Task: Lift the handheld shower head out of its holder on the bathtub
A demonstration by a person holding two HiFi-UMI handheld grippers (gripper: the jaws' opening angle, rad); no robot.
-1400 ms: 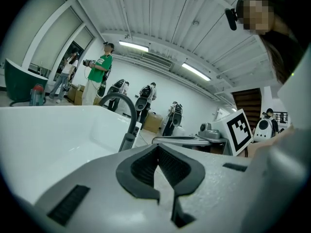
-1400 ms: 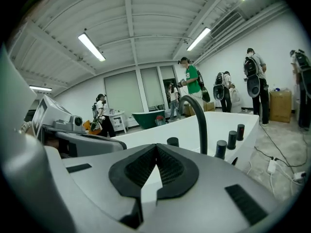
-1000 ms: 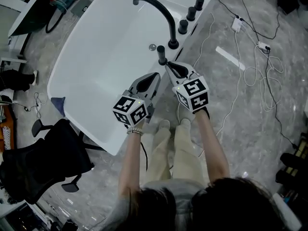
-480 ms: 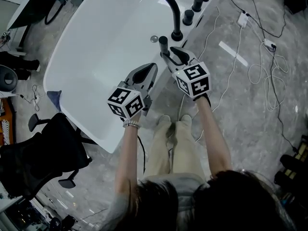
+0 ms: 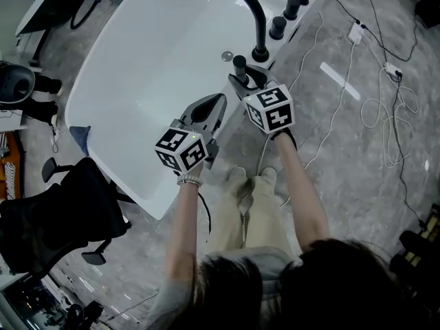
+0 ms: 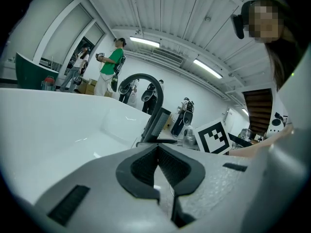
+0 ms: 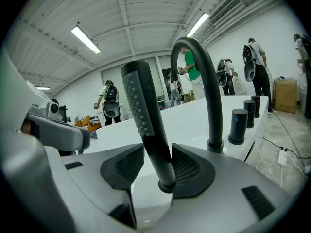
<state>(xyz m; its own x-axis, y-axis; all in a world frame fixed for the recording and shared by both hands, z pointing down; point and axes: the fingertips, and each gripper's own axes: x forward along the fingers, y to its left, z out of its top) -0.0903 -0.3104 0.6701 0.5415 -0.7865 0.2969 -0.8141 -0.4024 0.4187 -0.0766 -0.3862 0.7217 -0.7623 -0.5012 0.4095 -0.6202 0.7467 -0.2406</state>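
Here the right claw [image 7: 156, 152], its jaws just spread, straddles the shower head [image 7: 141, 110], which stands upright in its holder between the pads, placed for a pinch. The left claw [image 6: 156, 154] is pressed together, empty.

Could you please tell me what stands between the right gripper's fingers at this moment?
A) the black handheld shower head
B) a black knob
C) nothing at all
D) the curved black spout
A: in the right gripper view the handheld shower head rises between the fingers of the right gripper, which have just been opening around it, while the spout stands farther back.
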